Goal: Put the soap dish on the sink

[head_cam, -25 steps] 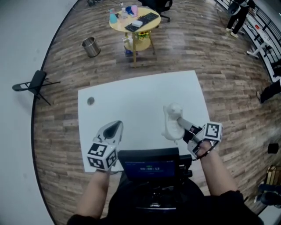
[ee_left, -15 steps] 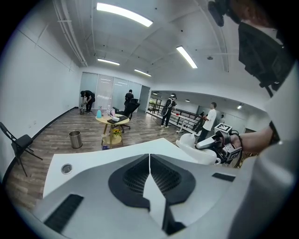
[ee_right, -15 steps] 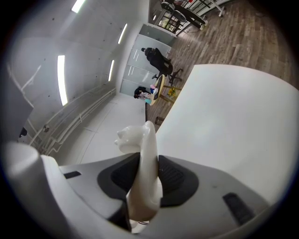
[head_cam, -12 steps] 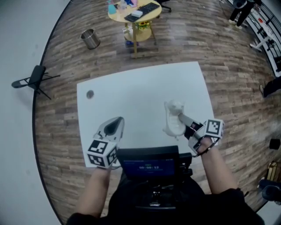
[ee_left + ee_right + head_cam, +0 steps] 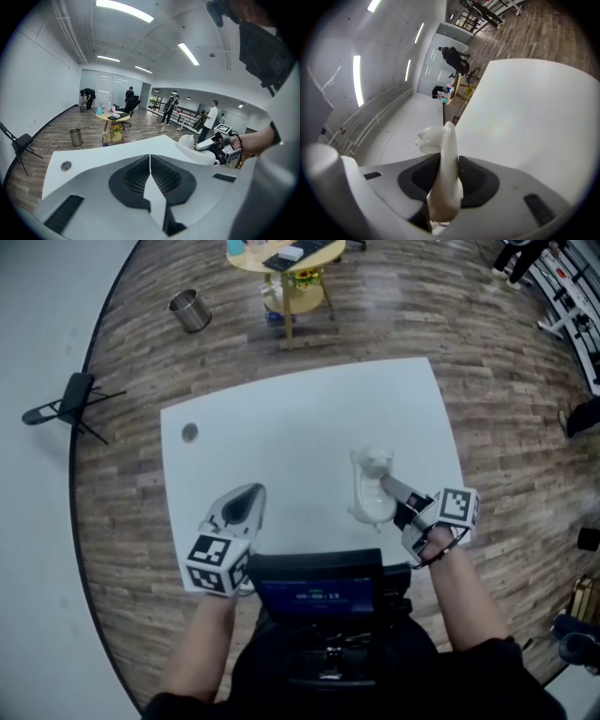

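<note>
Gripping what with our right gripper (image 5: 386,486)?
We are clamping its jaws on the white soap dish (image 5: 369,504), by the table's (image 5: 281,427) right edge.
And our left gripper (image 5: 246,505)?
We are holding it over the table, jaws closed, empty.

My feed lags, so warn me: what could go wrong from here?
The right gripper holds the soap dish by one thin edge, most of it jutting past the fingers; it may pivot or slip on touchdown. No sink shows in any view, only the white table, so the drop spot is a guess.
</note>
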Demonstrator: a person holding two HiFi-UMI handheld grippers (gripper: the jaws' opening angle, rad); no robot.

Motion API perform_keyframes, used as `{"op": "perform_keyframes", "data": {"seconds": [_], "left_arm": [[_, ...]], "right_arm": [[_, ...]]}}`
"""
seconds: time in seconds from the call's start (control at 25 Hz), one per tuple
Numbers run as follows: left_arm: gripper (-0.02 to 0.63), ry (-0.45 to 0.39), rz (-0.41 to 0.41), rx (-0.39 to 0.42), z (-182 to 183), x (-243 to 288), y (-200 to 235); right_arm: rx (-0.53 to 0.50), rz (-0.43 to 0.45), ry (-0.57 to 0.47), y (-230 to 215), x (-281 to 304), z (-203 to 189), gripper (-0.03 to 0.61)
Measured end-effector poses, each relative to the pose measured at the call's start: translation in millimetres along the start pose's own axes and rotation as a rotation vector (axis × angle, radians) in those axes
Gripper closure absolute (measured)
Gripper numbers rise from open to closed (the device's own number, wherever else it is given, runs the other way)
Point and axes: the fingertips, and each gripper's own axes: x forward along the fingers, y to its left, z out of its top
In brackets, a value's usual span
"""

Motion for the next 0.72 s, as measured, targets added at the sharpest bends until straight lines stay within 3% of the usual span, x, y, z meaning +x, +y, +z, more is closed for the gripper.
{"op": "perform_keyframes", "data": {"seconds": [0.72], "left_arm": [[0.604, 0.054, -0.034, -0.015, -21, 27, -1]], "right_arm": [[-0.017, -0.073, 0.015, -38, 13, -1, 0.454]]}}
